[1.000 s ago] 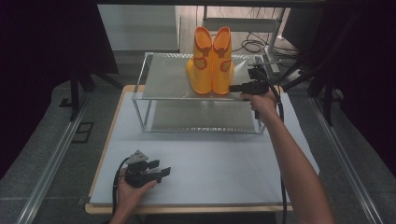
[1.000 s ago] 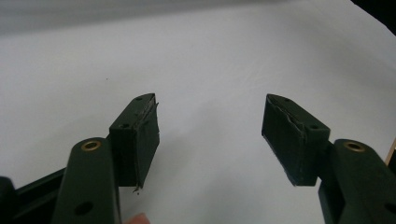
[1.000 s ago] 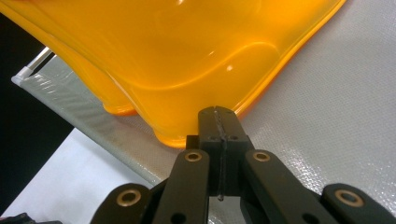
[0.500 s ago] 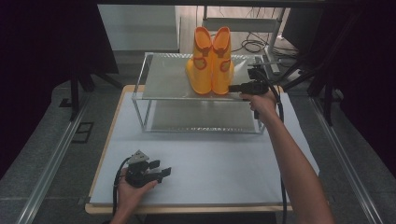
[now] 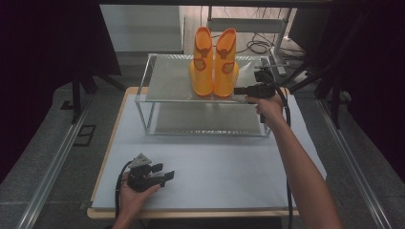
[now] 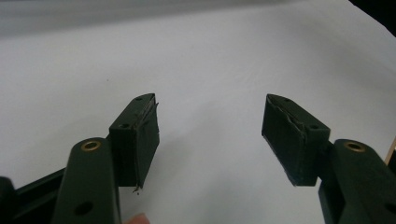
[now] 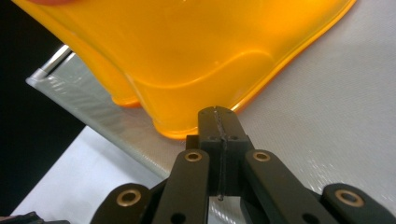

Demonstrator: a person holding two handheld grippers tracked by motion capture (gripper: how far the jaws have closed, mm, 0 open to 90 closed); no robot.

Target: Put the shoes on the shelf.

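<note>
Two orange rubber boots (image 5: 214, 67) stand upright side by side on the top of a metal-framed shelf (image 5: 162, 81). My right gripper (image 5: 241, 89) reaches in from the right at shelf-top height, its tip against the right boot's toe. In the right gripper view the jaws (image 7: 218, 115) are pressed flat together with nothing between them, and the tip meets the lower edge of the orange boot (image 7: 196, 56). My left gripper (image 5: 167, 175) rests low over the white mat near the front left. Its jaws (image 6: 210, 130) stand wide apart with nothing between them.
The shelf has a lower level (image 5: 205, 124) beneath the top sheet and stands at the back of the white mat (image 5: 224, 167). A wooden board edge (image 5: 191, 213) borders the mat. Dark stands and cables (image 5: 260, 45) lie behind and to the right.
</note>
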